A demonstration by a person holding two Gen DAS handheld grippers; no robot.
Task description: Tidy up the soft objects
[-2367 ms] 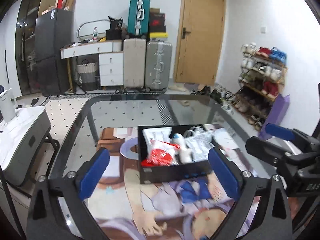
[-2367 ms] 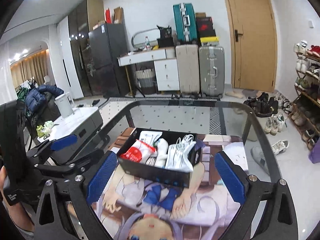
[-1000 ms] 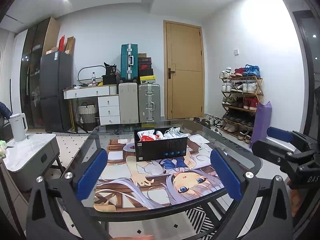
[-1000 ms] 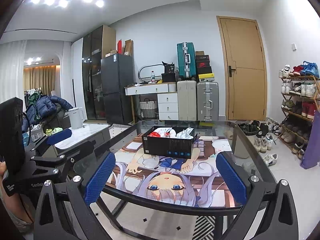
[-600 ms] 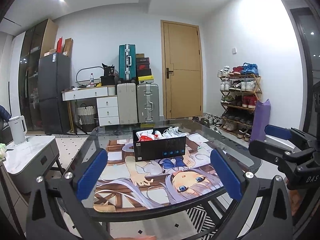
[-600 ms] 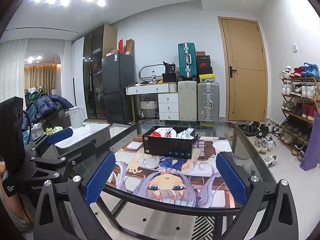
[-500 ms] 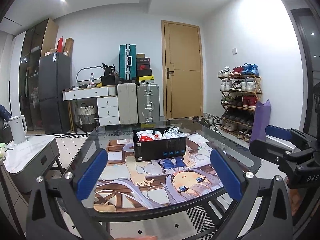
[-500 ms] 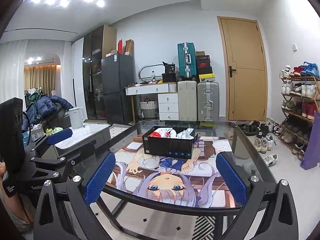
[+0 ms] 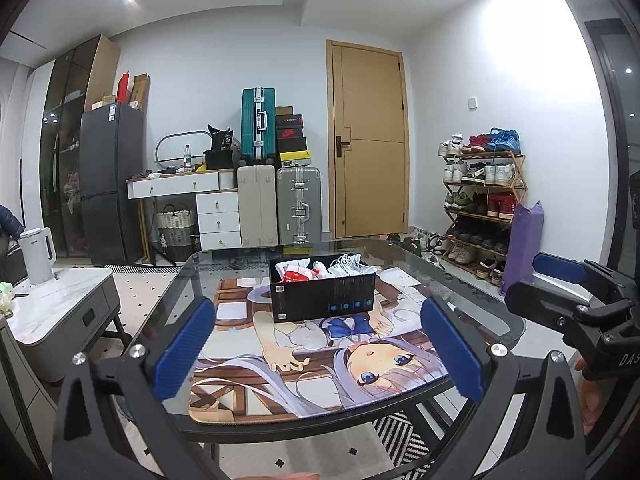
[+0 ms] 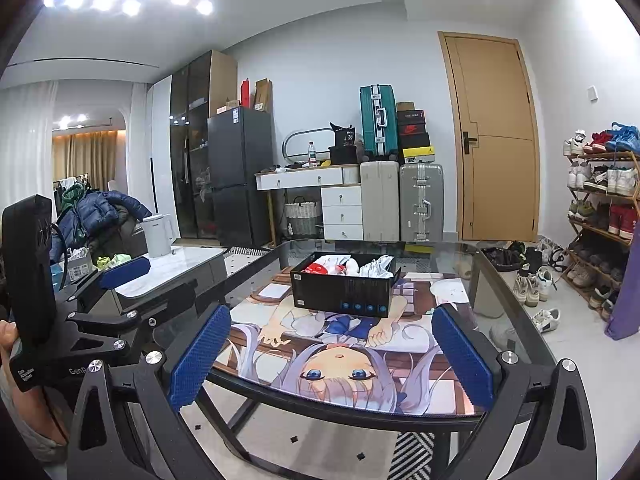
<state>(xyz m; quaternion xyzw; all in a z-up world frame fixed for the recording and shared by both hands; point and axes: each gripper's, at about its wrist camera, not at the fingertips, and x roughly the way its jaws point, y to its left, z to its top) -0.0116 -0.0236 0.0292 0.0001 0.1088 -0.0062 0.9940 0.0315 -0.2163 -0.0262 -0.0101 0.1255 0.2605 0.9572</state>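
A black box [image 9: 322,298] [image 10: 345,291] stands on a printed mat [image 9: 320,364] on the glass table [image 10: 496,280]. Soft white and red packets [image 9: 296,273] [image 10: 320,268] fill the box. My left gripper [image 9: 316,354] is open and held well back from the table's near edge, with nothing between its blue pads. My right gripper [image 10: 330,358] is also open and empty, at about the same distance from the box. In each view the other gripper shows at the side: the right one [image 9: 568,292], the left one [image 10: 120,276].
A low white-topped cabinet [image 9: 52,312] with a kettle [image 9: 37,254] stands left of the table. A shoe rack [image 9: 480,208] and loose shoes [image 10: 532,280] line the right wall. Suitcases [image 9: 280,204], a desk and a wooden door [image 9: 368,140] are behind.
Over 2.4 s both grippers pulled back from close above the box to beyond the table's near edge. In the last half second nothing visibly moved. Both stayed open.
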